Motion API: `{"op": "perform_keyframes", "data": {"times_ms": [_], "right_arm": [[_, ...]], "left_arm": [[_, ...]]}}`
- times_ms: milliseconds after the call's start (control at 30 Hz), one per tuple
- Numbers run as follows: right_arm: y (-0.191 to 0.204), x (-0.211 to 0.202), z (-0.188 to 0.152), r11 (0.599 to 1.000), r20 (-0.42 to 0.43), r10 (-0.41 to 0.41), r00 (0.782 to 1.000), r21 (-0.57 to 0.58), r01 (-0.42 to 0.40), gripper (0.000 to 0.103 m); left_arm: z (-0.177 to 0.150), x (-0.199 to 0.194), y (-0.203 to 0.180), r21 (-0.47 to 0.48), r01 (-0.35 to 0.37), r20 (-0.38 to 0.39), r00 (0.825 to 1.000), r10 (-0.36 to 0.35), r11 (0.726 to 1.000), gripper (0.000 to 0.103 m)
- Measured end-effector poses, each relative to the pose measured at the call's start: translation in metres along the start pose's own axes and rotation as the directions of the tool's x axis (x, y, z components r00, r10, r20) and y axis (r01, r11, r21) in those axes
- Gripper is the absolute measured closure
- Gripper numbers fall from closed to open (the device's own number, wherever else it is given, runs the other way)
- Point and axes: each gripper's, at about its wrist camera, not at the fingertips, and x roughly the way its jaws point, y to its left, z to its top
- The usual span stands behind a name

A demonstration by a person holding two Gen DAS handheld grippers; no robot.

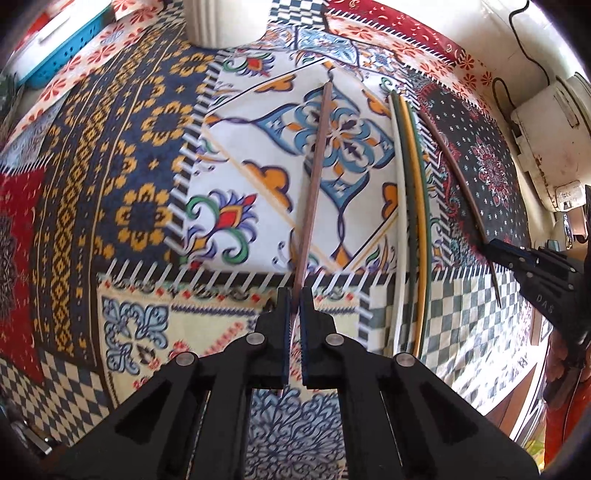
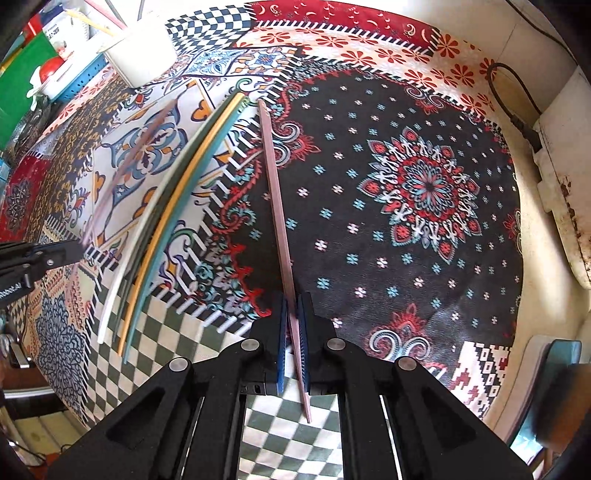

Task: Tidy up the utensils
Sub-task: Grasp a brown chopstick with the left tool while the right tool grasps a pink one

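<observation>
My left gripper is shut on a brown chopstick that points away over the patterned cloth. My right gripper is shut on a second brown chopstick, also pointing away. Between them lie three chopsticks side by side: white, green and yellow; they show in the right wrist view as well. The right gripper shows at the right edge of the left wrist view with its chopstick. The left gripper shows at the left edge of the right wrist view, its stick blurred.
A white holder with several sticks stands at the far edge, also seen in the left wrist view. A blue perforated basket sits at the far left. A white box and black cable lie along the right wall.
</observation>
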Motion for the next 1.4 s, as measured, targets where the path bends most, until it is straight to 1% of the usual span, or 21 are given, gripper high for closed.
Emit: {"op": "perform_keyframes", "data": {"times_ms": [67,133,200,233,367,533,833,900,1000,1067,1100,1133,1167,1267,1333,1400], "right_arm": [[-0.008,0.0,-0.001,0.999,-0.026,0.031,0.999,-0.007,-0.031,0.098],[-0.012,0.0,0.001,0.997,-0.052,0.081,0.995,-0.003,-0.082,0.097],[-0.014,0.001,0.006,0.995,-0.066,0.098,0.993,-0.005,-0.098,0.096],[-0.011,0.004,0.015,0.995,-0.068,0.098,0.993,-0.01,-0.099,0.096],[-0.008,0.009,0.034,0.995,-0.062,0.09,0.994,-0.031,-0.092,0.096],[-0.006,0.015,0.058,0.995,-0.056,0.079,0.995,-0.054,-0.082,0.096],[-0.002,0.022,0.083,0.994,-0.035,0.039,0.999,-0.104,-0.043,0.096],[0.01,0.026,0.095,0.994,-0.023,0.027,0.999,-0.107,-0.029,0.096],[0.021,0.031,0.1,0.993,-0.008,0.002,1.0,-0.118,-0.003,0.096],[0.039,0.036,0.108,0.99,0.004,-0.022,1.0,-0.139,0.022,0.096],[0.042,0.037,0.108,0.99,0.01,-0.029,1.0,-0.141,0.03,0.096],[0.058,0.042,0.11,0.99,0.013,-0.034,0.999,-0.139,0.036,0.096],[0.062,0.044,0.111,0.99,0.013,-0.034,0.999,-0.133,0.035,0.097],[0.059,0.043,0.111,0.995,0.002,-0.009,1.0,-0.103,0.009,0.097],[0.052,0.036,0.111,0.996,0.019,0.0,1.0,-0.094,0.002,0.097],[0.051,0.024,0.11,0.996,0.041,0.015,0.999,-0.088,-0.011,0.097]], "left_arm": [[-0.002,-0.001,0.006,0.0,0.02,-0.027,0.999,-0.02,1.0,0.1],[-0.001,-0.002,0.008,0.011,0.031,-0.044,0.999,-0.031,0.999,0.1],[0.005,-0.001,0.005,0.02,0.03,-0.051,0.998,-0.029,0.999,0.1],[0.011,0.001,0.003,0.025,0.027,-0.053,0.998,-0.026,0.999,0.1],[0.029,0.005,0.0,0.055,0.018,-0.055,0.998,-0.015,0.998,0.097],[0.054,0.012,-0.003,0.077,0.04,-0.084,0.996,-0.033,0.996,0.097],[0.088,0.023,-0.007,0.064,0.075,-0.106,0.992,-0.068,0.995,0.097],[0.094,0.025,-0.007,0.049,0.087,-0.108,0.991,-0.081,0.995,0.097],[0.102,0.027,-0.008,0.039,0.092,-0.099,0.991,-0.088,0.995,0.097],[0.103,0.028,-0.008,0.044,0.095,-0.092,0.992,-0.09,0.995,0.097],[0.104,0.028,-0.009,0.046,0.093,-0.09,0.992,-0.088,0.995,0.097],[0.104,0.029,-0.01,0.049,0.091,-0.087,0.993,-0.086,0.995,0.099],[0.104,0.029,-0.012,0.056,0.087,-0.084,0.993,-0.082,0.995,0.099],[0.105,0.031,-0.019,0.062,0.061,-0.067,0.996,-0.057,0.996,0.099],[0.101,0.028,-0.022,0.074,0.038,-0.036,0.999,-0.035,0.997,0.099],[0.097,0.022,-0.024,0.084,0.03,-0.012,1.0,-0.029,0.996,0.099]]}}
